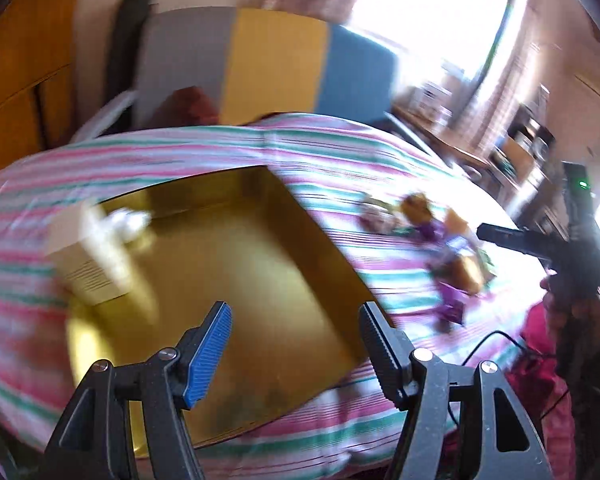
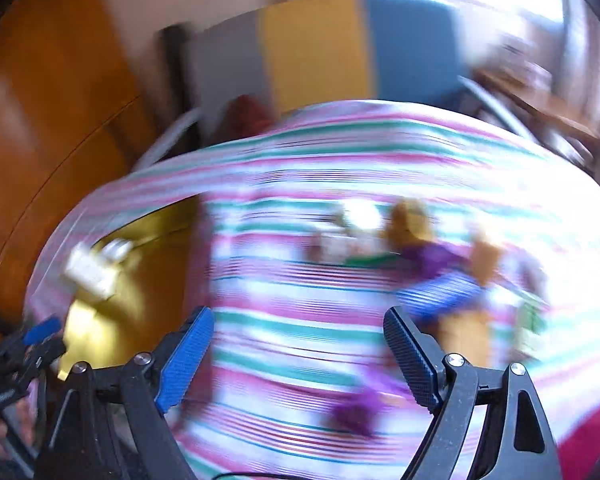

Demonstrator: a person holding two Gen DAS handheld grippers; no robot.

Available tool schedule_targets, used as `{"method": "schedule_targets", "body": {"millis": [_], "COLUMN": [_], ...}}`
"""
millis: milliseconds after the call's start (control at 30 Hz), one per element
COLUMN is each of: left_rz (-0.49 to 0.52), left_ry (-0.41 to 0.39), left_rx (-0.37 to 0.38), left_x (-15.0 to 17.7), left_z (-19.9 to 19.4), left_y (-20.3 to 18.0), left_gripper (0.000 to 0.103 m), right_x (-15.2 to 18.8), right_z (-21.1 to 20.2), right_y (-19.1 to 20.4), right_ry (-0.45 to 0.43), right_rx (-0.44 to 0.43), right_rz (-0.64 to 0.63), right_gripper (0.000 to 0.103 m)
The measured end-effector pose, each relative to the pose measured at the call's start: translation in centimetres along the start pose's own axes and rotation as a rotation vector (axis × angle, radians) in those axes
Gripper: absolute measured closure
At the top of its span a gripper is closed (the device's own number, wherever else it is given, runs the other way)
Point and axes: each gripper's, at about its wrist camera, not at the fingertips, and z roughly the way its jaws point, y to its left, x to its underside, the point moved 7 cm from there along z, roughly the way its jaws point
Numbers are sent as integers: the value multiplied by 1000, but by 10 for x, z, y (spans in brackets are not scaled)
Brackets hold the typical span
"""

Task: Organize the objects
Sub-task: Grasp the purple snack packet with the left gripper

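A striped sheet (image 1: 332,168) in pink, green and white covers the bed. At its far end stands a headboard (image 1: 276,64) with grey, yellow and blue panels. A brown wooden wardrobe (image 1: 16,80) fills the far left. On the far right a bright window (image 1: 432,8) glares above a cluttered wooden desk (image 1: 452,140), its contents too blurred to name.

Home bedroom: striped bedsheet (image 1: 180,152), padded headboard (image 1: 276,64), curtained window (image 1: 428,20), wooden wardrobe (image 1: 16,80).
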Motion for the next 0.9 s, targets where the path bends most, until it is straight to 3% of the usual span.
{"method": "schedule_targets", "body": {"millis": [200,400,600,900], "left_rz": [164,276,306,341], "left_ry": [52,126,187,234], "left_rx": [132,194,218,215], "left_x": [-7,0,15,21], "left_z": [27,59,84,113], "left_y": [-89,-152,-174,-191], "left_gripper": [37,43,44,44], "right_x": [19,31,29,30], "right_z": [-15,-11,-19,-21], "right_y": [-86,-119,-117,-127], "right_ry": [-5,-17,-79,-100], "right_rx": [106,79,28,-28], "right_rz": [153,266,278,351], "right_gripper": [14,14,12,9]}}
